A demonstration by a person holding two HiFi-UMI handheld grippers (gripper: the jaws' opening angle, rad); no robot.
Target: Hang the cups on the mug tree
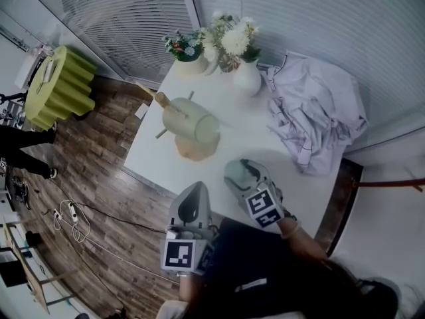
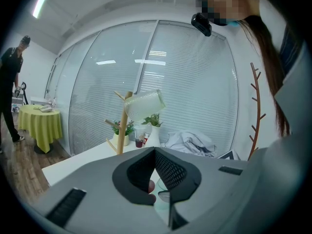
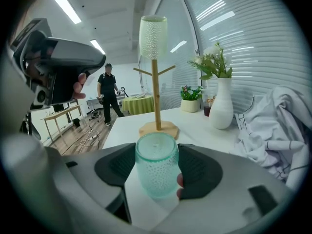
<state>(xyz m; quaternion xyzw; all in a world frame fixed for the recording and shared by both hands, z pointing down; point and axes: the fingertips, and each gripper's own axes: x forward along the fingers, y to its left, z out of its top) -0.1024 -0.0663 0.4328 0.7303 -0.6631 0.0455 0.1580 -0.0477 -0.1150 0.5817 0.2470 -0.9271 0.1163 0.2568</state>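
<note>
Right gripper (image 3: pixel 155 173) is clamped on the teal cup (image 3: pixel 156 156), at the near edge of the table (image 3: pixel 197 126). Left gripper (image 2: pixel 155 152) has jaws together, empty. Pale cup (image 3: pixel 153 37) sits atop the mug tree (image 3: pixel 157 84), farther back.

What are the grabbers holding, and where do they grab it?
The right gripper pinches the teal dotted cup by its two opposite sides, about halfway up. The left gripper holds nothing.
</note>
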